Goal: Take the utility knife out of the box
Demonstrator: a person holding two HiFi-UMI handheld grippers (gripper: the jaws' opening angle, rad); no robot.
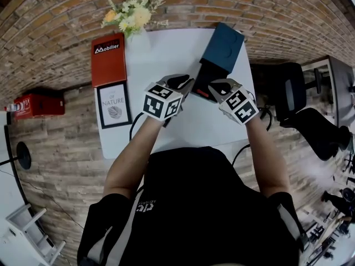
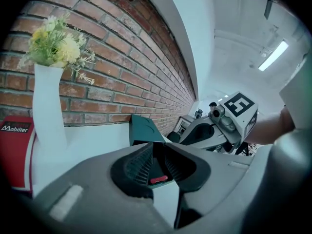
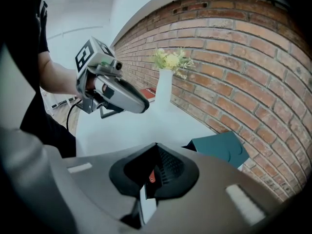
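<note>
Teal rectangular box [image 1: 224,46], black tray [image 1: 205,77], white table [image 1: 166,54]

White table [image 1: 166,54]: red book [image 1: 108,60] & framed NATURE print [image 1: 113,105] along left edge, vase w/ flowers [image 1: 130,16] top left, teal box [image 1: 223,47] open, upper right of ctr.

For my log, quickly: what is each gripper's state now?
Left gripper: closed on the box.
Right gripper: shut; a red bit between its pads, unidentifiable.

Two hand-held grippers [image 1: 184,83] [image 1: 215,87], one box [image 1: 223,47], one vase [image 2: 47,112], two books [image 1: 108,60] [image 1: 113,105].
</note>
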